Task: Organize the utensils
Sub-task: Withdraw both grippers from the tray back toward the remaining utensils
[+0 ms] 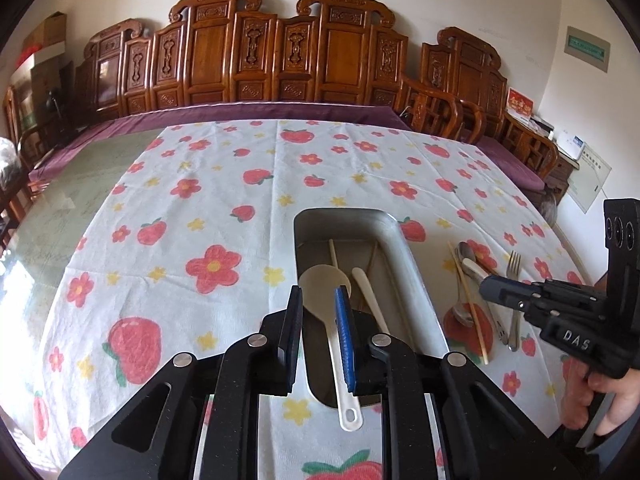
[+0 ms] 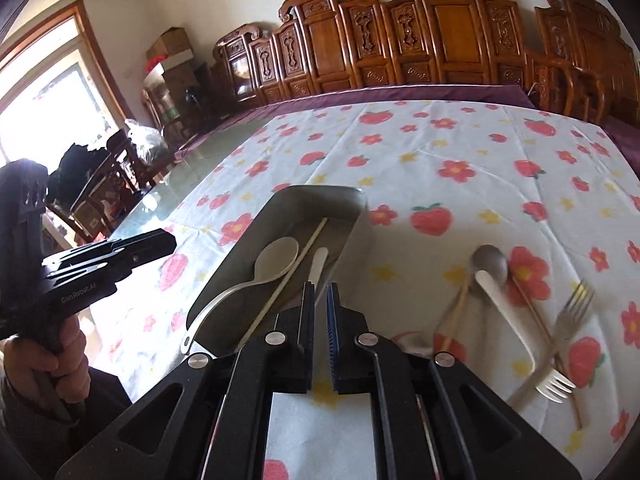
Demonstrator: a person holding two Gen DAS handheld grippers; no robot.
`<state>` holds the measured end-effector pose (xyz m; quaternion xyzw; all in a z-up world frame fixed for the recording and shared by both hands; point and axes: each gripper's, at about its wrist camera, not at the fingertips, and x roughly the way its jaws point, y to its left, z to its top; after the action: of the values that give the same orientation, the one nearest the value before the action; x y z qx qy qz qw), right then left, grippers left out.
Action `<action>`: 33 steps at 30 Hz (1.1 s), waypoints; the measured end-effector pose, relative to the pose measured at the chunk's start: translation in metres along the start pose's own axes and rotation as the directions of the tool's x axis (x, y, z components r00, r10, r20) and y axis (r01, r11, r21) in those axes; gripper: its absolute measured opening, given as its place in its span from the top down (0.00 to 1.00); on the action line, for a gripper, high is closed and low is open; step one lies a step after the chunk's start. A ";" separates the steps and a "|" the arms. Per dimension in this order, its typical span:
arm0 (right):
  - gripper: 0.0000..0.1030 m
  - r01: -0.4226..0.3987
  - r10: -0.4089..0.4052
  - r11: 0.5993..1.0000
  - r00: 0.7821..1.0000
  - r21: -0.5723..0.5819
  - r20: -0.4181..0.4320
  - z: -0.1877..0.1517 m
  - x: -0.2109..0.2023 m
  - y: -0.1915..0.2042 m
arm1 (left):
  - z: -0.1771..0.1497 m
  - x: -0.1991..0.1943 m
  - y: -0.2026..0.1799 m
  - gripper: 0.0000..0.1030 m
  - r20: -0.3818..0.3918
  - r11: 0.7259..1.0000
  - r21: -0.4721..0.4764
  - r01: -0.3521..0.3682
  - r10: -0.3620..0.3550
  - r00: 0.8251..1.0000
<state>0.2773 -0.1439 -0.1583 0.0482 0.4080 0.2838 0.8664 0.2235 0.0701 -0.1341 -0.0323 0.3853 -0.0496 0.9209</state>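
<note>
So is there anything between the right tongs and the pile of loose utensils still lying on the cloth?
Nothing visible blocks them. The right tongs sit right at the loose utensils, with only bare tablecloth around. The metal tray lies off to the side, not between them.

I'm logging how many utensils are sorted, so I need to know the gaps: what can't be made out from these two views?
- Left wrist view: the near end of the metal tray is hidden behind the left tongs.
- Right wrist view: the loose utensil pile is motion-blurred, so no sure count.
- Right wrist view: the small white spoon in the tray is partly hidden by the right tongs.
</note>
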 end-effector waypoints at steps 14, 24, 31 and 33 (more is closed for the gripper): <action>0.77 -0.103 0.096 0.993 0.988 -0.057 -0.120 -0.007 0.071 0.080 | 0.002 -0.013 0.033 0.85 0.026 0.996 -0.074 -0.040 0.042 0.999; 0.88 -0.144 0.159 0.986 0.966 0.085 -0.202 -0.007 0.100 0.074 | 0.002 -0.014 0.036 0.85 0.025 0.996 -0.082 -0.033 0.036 0.999; 0.94 -0.103 0.125 0.986 0.977 0.129 -0.171 0.006 0.099 0.056 | 0.001 -0.013 0.035 0.85 0.024 0.996 -0.082 -0.031 0.033 0.999; 0.94 -0.073 0.091 0.991 0.982 0.113 -0.166 0.010 0.101 0.052 | 0.001 -0.012 0.033 0.85 0.021 0.997 -0.078 -0.029 0.031 0.999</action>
<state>0.3117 -0.0453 -0.2038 0.0865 0.4931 0.3003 0.8119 0.2182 0.1043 -0.1287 -0.0628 0.3770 -0.0202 0.9239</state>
